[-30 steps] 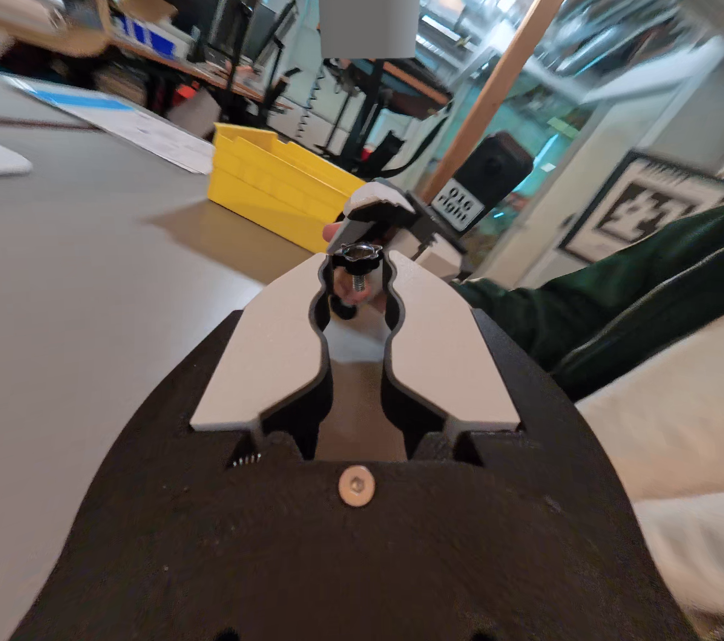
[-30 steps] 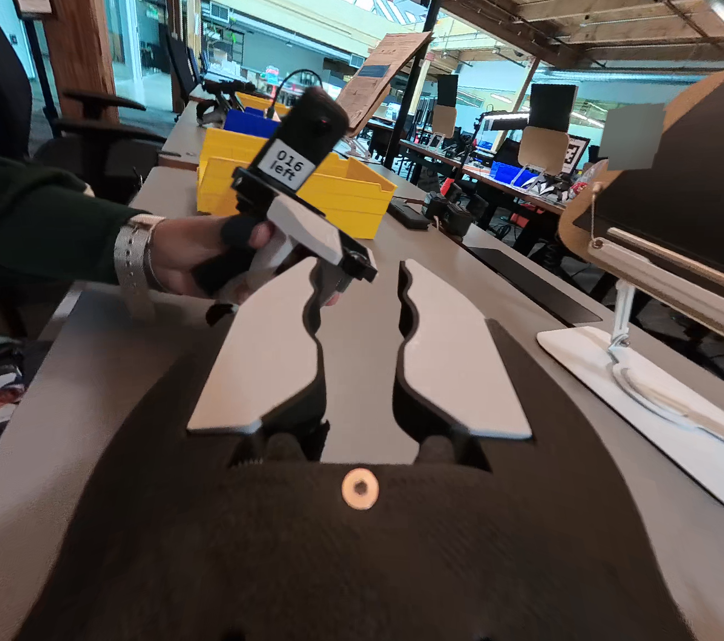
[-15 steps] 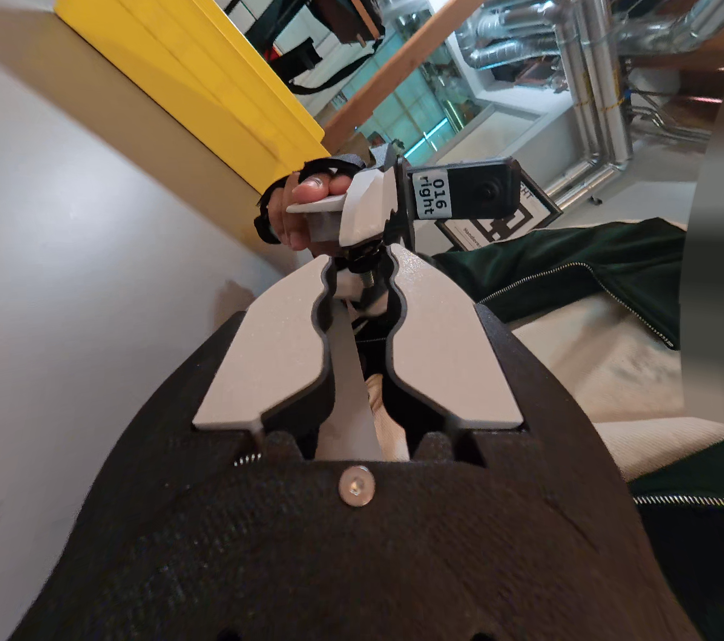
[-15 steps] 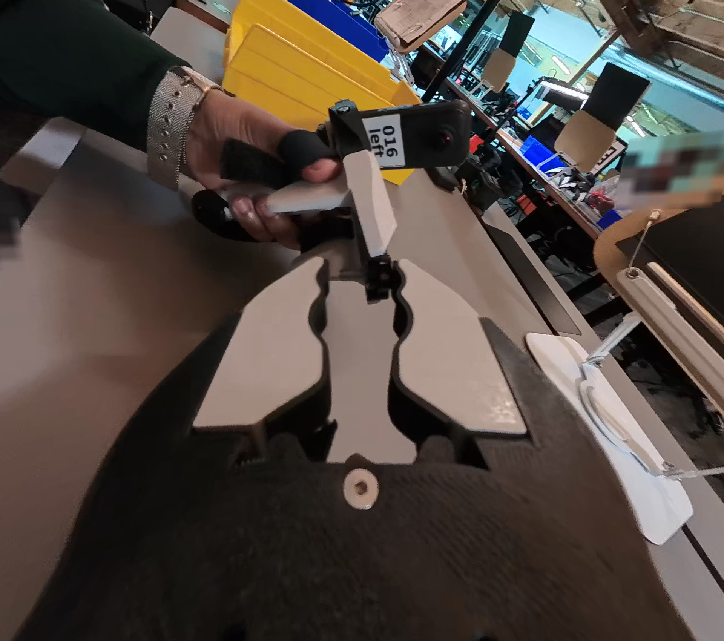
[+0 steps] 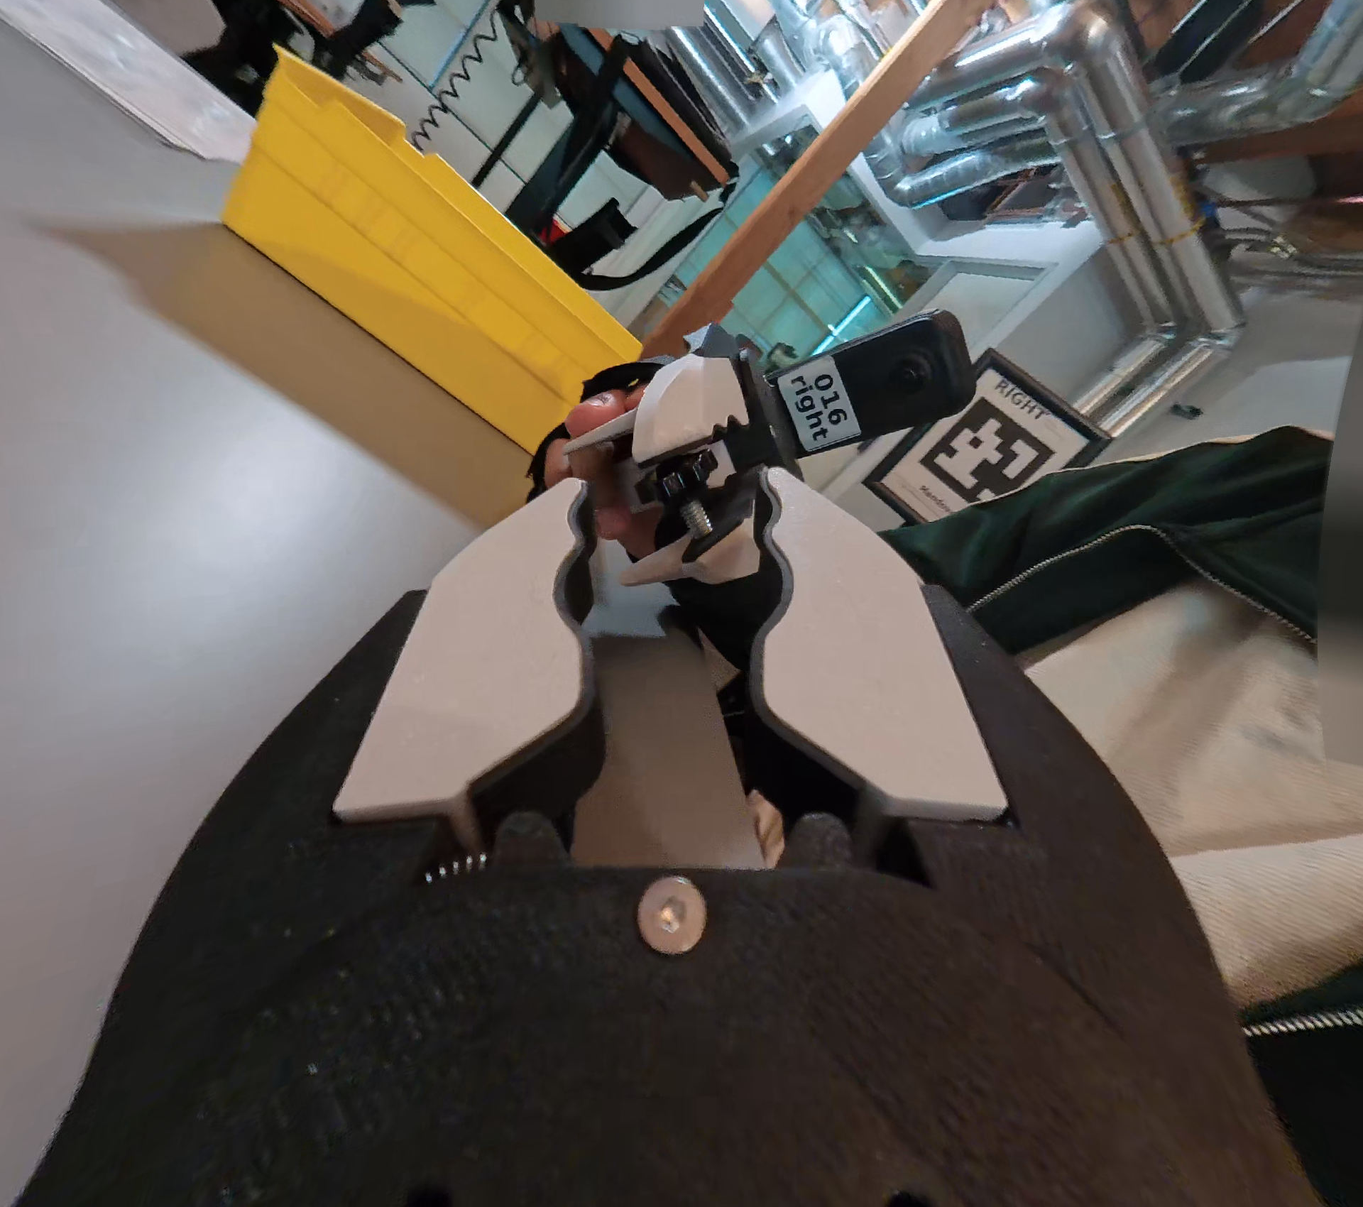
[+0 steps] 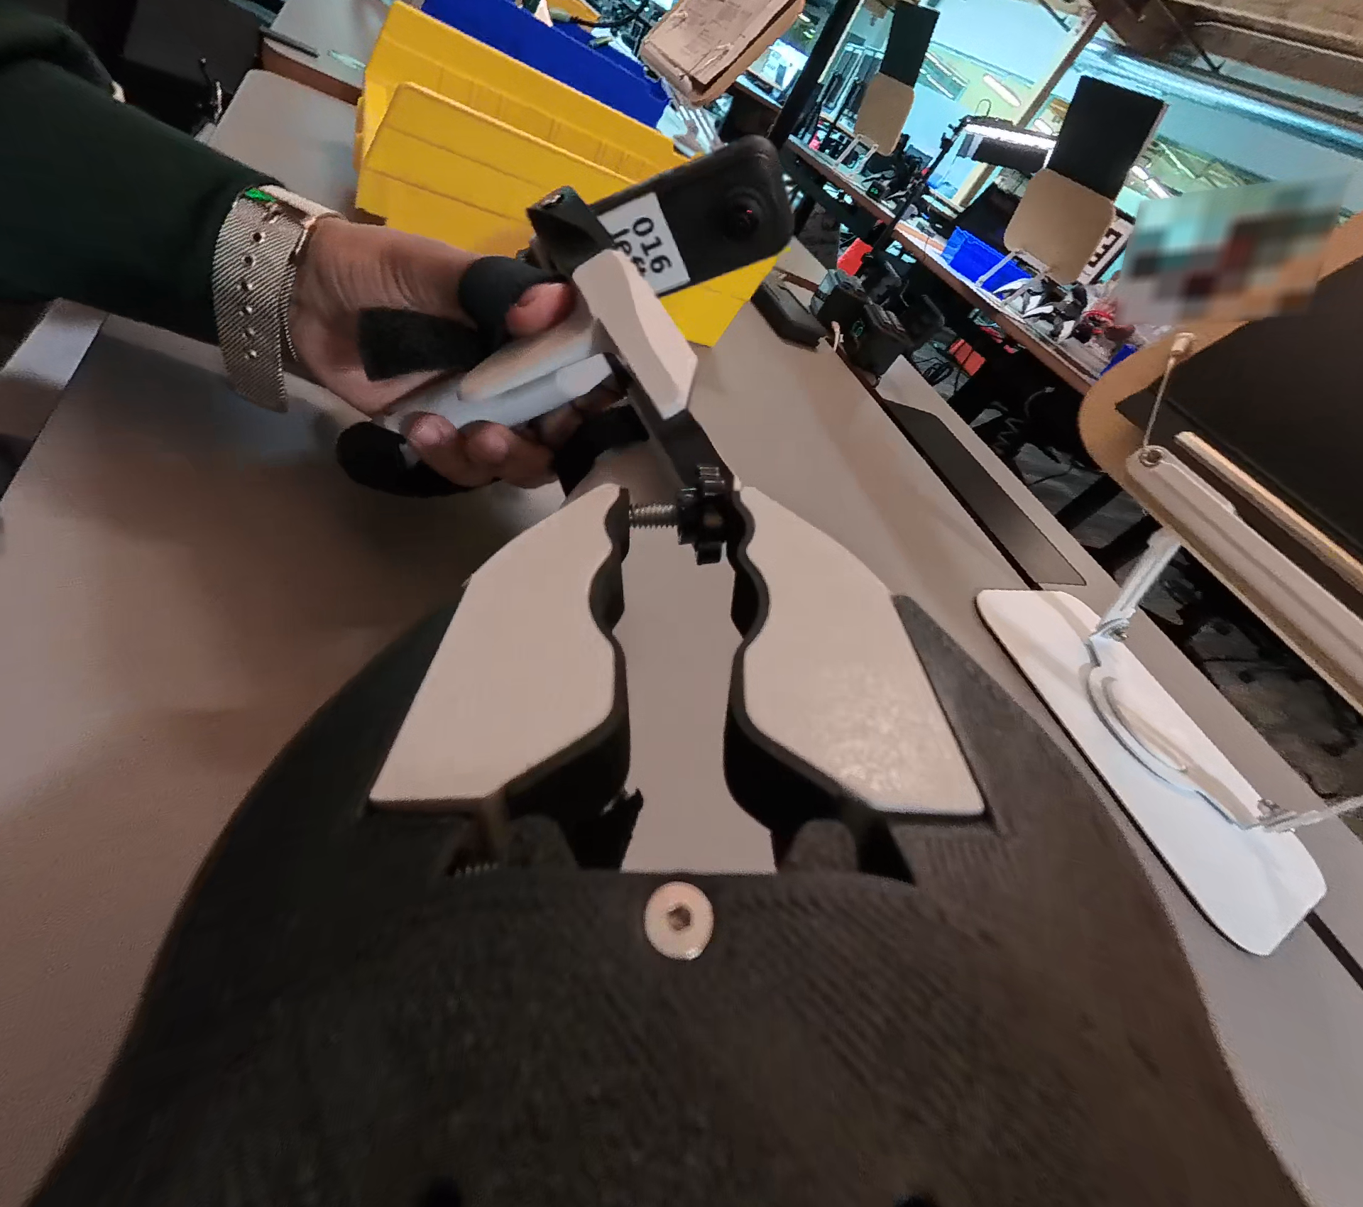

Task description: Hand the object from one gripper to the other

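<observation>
Black star-headed knob screw (image 6: 693, 519) with a bare threaded metal shank sits crosswise between the white fingertips of the right gripper (image 6: 677, 533), which pinch it end to end above the grey tabletop (image 6: 184, 552). Facing it, the left gripper (image 5: 675, 508) stands parted, holding nothing, its tips either side of the screw, with yellow plastic bins (image 6: 479, 153) at the tabletop's far edge.

So the knob screw (image 6: 697, 516) sits between the right gripper (image 6: 678, 526) tips, left gripper (image 6: 642, 353) just behind, bins (image 6: 472, 153) further back on the table (image 6: 184, 581).
</observation>
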### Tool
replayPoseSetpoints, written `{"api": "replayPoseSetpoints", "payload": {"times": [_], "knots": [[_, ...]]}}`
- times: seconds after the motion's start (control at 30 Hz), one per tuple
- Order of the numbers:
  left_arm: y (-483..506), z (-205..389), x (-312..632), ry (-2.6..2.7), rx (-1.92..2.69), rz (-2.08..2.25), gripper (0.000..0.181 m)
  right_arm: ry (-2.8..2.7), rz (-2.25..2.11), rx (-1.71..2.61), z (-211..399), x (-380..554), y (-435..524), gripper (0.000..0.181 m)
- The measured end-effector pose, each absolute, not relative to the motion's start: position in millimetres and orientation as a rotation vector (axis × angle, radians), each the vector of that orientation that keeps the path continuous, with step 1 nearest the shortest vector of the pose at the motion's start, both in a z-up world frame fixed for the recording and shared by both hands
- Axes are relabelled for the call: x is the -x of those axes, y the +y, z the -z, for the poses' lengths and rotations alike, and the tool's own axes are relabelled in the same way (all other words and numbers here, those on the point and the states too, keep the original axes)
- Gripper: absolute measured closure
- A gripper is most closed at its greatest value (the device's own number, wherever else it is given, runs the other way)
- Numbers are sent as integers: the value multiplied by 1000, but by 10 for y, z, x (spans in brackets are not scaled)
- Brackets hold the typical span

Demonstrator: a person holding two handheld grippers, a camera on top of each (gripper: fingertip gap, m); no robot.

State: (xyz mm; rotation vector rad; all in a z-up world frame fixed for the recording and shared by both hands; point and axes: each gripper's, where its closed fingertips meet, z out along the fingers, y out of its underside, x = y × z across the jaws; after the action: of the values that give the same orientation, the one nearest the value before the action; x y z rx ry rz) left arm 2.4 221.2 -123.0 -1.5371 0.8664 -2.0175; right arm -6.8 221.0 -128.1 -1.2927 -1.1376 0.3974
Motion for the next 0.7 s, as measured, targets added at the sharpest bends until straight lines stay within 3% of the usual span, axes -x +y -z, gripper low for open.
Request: {"api": "replayPoseSetpoints", "payload": {"times": [0.13,0.53,0.7], "knots": [[2258,1207,-18,887,1502,1883,142,-1099,-393,1308,1256,14,2255,156],[2261,1212,-4,1031,1423,1559,172,-1073,-448,1338,1259,12,2261,156],[2209,1216,-30,1111,1366,1451,173,-1080,-509,1349,1272,45,2224,156]]}}
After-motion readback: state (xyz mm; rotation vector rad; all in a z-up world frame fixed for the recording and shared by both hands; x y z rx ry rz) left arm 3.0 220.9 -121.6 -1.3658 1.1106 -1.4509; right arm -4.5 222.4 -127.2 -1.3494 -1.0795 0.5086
